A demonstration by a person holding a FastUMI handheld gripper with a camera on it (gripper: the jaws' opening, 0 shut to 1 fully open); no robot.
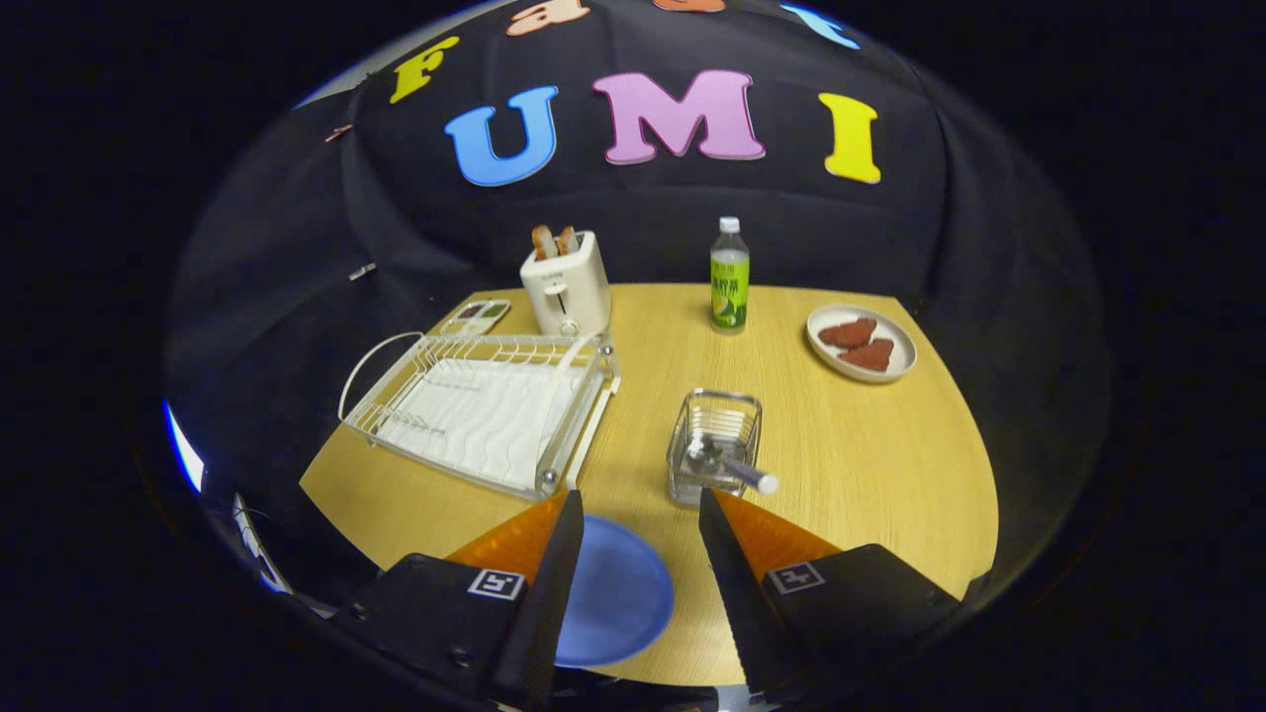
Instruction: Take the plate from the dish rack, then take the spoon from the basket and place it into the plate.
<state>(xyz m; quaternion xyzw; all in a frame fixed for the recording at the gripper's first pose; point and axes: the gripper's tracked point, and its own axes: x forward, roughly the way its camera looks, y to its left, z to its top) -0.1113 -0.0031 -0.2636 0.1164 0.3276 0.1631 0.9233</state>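
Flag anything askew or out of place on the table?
Nothing spilled or damaged. The spoon leans out over the basket rim. The blue plate lies flat between the open claw fingers, and the dish rack is empty.

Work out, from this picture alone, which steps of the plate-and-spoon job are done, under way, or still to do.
Done: the blue plate lies flat on the table between the fingers, and the dish rack holds no plate. In hand: nothing; the gripper is open, fingers apart just short of the wire basket. Left: the spoon sits in the basket; it must be lifted out and put on the plate.
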